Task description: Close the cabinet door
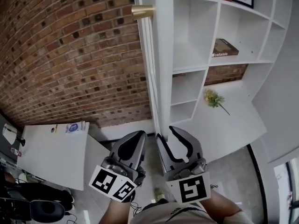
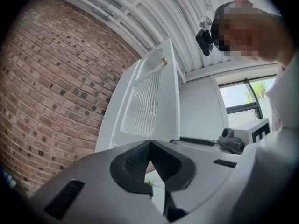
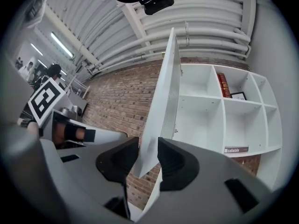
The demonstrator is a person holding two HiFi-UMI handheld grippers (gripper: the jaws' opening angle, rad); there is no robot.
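Right gripper (image 3: 148,146) is held, jaws apart, astride the cabinet door (image 3: 166,92); left gripper (image 2: 150,146) is closed on nothing. Brick wall (image 1: 70,55) is seen alongside; "callalala" is read on a book (image 1: 225,48).

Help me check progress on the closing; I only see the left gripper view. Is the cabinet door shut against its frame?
Observer: No. In the right gripper view the cabinet door stands out edge-on from the cabinet, whose shelves are open to view.
Operator: Is the other gripper on it?
Observer: The right gripper has its jaws apart, with the door's lower corner between them. The pads look clear of it.
Operator: Anything on the shelves?
Observer: The head view shows a book lying flat in one compartment.
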